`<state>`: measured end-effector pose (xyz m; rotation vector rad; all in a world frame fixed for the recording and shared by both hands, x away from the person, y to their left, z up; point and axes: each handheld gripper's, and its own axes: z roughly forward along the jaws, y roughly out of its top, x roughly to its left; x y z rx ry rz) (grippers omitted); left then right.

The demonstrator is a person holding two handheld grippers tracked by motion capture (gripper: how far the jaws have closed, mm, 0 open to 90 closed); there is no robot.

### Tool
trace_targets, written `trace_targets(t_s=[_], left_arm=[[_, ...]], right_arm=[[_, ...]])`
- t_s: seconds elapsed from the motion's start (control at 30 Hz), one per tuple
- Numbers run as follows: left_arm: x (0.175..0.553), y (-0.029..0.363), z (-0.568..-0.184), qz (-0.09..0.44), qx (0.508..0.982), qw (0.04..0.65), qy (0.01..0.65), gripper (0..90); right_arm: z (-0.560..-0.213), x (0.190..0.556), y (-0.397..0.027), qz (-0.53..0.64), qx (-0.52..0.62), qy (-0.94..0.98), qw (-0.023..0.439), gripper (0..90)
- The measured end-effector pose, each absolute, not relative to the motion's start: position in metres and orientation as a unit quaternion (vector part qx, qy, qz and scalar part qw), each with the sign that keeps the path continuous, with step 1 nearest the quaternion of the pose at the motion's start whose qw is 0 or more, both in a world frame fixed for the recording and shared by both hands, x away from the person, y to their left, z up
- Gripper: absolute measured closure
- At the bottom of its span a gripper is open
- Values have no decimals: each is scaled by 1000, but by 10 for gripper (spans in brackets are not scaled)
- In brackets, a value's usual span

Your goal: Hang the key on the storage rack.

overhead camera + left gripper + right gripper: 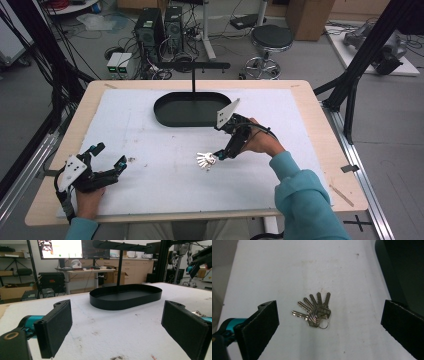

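The right tool (329, 322), jaws spread wide, hangs over 1 bunch of 5 keys (314, 311) lying on the white counter (150, 145) near 1 black tray (192, 110), apparently reaching, so lowering and closing seems next, while the left tool (107, 160) waits apart, also spread.

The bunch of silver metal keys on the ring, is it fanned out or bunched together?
Fanned out: the bunch of silver metal keys lies flat, blades splayed like fingers.

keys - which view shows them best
The right gripper view: the keys lie fanned on their ring between its open tongs. The high view shows them small, a pale cluster by the right gripper.
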<state>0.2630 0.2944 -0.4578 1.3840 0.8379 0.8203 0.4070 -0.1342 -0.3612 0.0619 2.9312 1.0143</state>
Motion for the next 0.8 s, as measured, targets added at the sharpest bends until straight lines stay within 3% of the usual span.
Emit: trace_targets(t_s=[0.8], left_arm=[[263, 294, -458, 357, 600, 616, 364, 103]], right_arm=[[-397, 415, -111, 232, -4, 973, -19, 63]])
